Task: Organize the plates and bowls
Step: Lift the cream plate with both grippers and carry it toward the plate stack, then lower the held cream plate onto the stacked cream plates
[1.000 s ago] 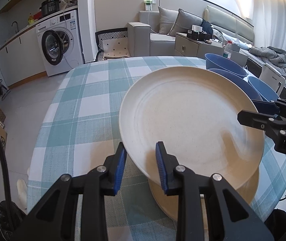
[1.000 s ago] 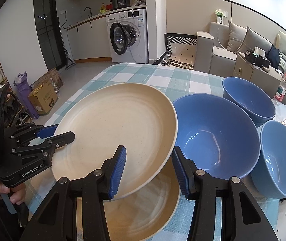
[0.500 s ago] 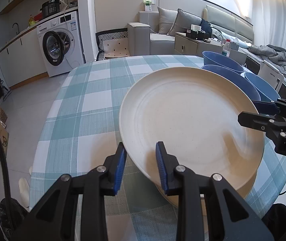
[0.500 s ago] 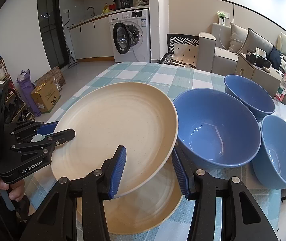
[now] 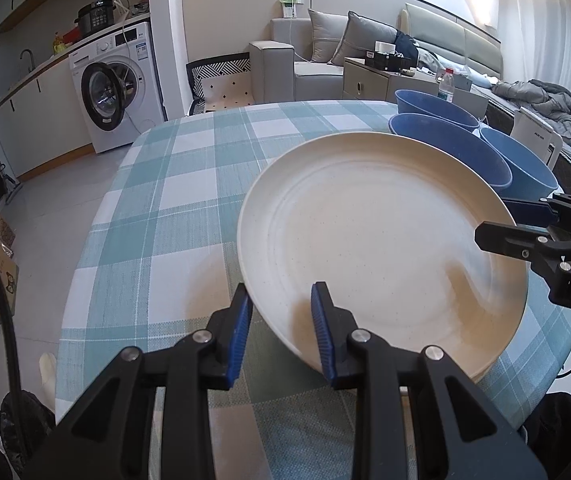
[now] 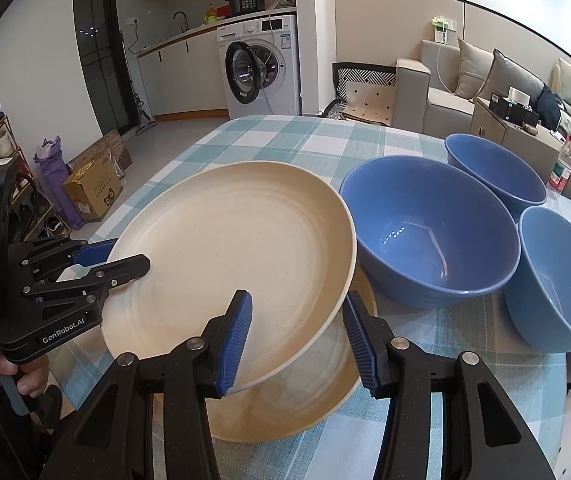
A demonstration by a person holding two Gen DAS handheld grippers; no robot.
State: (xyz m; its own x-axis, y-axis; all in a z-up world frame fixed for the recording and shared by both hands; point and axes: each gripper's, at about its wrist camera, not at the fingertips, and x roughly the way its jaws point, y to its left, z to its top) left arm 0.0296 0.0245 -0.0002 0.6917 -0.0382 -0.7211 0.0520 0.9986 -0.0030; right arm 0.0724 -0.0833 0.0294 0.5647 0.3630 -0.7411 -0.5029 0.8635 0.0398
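Cream plate (image 6: 237, 248) hung tilted just above a second plate (image 6: 285, 408) on the checked table (image 5: 173, 184), its low edge toward the blue bowls (image 6: 429, 236). The left gripper (image 5: 281, 328) pinched its near rim; the right gripper (image 6: 297, 336) clasped the opposite rim, jaws narrow.

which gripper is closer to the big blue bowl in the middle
Right. The right gripper clamps the lifted cream plate on the edge beside the big blue bowl; the left gripper grips the plate's far edge, away from it.
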